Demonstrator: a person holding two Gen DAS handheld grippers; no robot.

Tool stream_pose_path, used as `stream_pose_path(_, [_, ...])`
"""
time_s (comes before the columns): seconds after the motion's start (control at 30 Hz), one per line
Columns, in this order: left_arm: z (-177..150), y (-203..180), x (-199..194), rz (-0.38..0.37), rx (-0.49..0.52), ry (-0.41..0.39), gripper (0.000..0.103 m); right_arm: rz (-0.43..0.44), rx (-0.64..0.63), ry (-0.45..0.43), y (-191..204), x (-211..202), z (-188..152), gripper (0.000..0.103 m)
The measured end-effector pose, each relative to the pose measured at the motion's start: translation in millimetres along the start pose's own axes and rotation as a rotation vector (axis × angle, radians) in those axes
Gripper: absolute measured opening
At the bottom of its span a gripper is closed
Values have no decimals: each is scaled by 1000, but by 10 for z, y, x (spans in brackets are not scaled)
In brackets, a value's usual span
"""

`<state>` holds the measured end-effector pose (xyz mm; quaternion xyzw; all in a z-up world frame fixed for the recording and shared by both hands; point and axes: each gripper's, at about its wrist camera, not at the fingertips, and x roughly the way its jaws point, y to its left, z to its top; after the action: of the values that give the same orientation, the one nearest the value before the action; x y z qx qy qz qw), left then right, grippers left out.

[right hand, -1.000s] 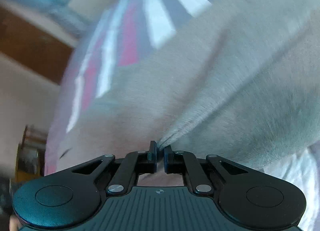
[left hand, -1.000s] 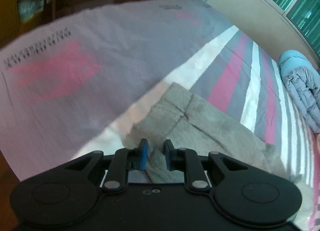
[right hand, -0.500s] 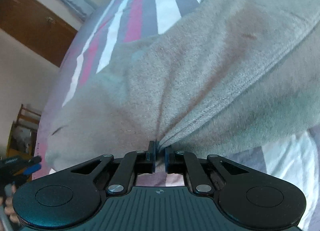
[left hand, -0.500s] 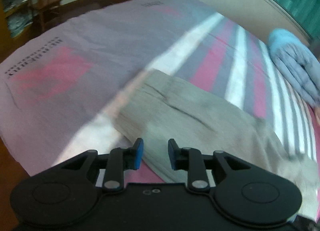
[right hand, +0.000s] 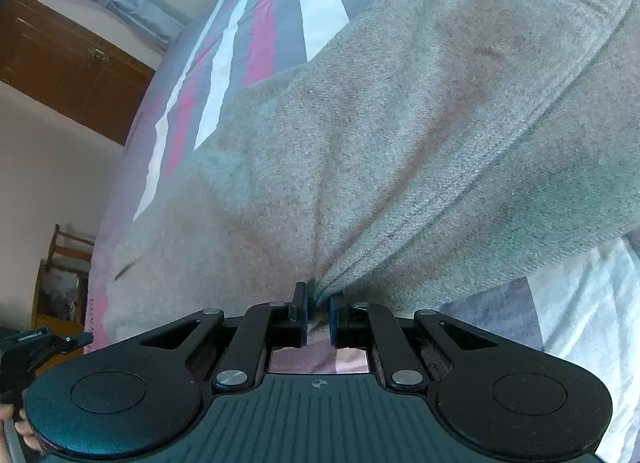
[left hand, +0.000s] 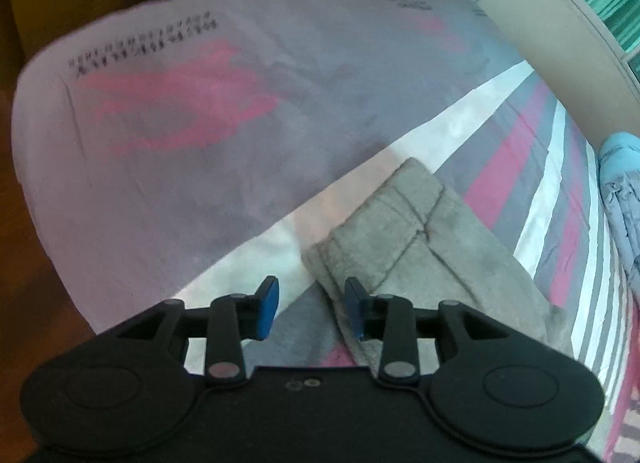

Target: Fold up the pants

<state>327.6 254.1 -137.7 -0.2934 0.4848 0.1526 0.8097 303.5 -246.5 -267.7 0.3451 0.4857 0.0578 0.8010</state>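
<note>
Striped bedsheet (left hand: pixel 500 167) carries our pants (left hand: pixel 420 247); its corner print is unreadable. Left gripper (left hand: pixel 311 305) has just been opening, empty; right gripper (right hand: pixel 318 317) clamps pants.

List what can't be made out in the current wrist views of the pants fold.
- Pants, left wrist view: far end cut off by the frame's lower right edge; near edge hidden behind the left tongs, which have just been opening.
- Fabric pinched in the right tongs, right wrist view: which part of the pants it is cannot be told; cloth fills the frame.
- Printed text on the bedsheet, left wrist view: too blurred to read.
</note>
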Motion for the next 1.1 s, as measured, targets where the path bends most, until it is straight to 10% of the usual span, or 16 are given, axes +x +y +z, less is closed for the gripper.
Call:
stream_pose_path(0.4, [-30, -9, 114, -162, -111, -23, 20, -7, 4, 6, 19, 25, 28, 8])
stream_pose_path(0.63, [-114, -95, 322, -123, -99, 10, 28, 2, 5, 14, -1, 64, 59, 8])
stream_pose_path(0.73, [-143, -169, 339, -112, -93, -29, 13, 2, -3, 7, -7, 73, 50, 8])
stream_pose_path(1.1, [-179, -40, 298, -96, -123, -97, 11, 36, -80, -43, 240, -97, -55, 8])
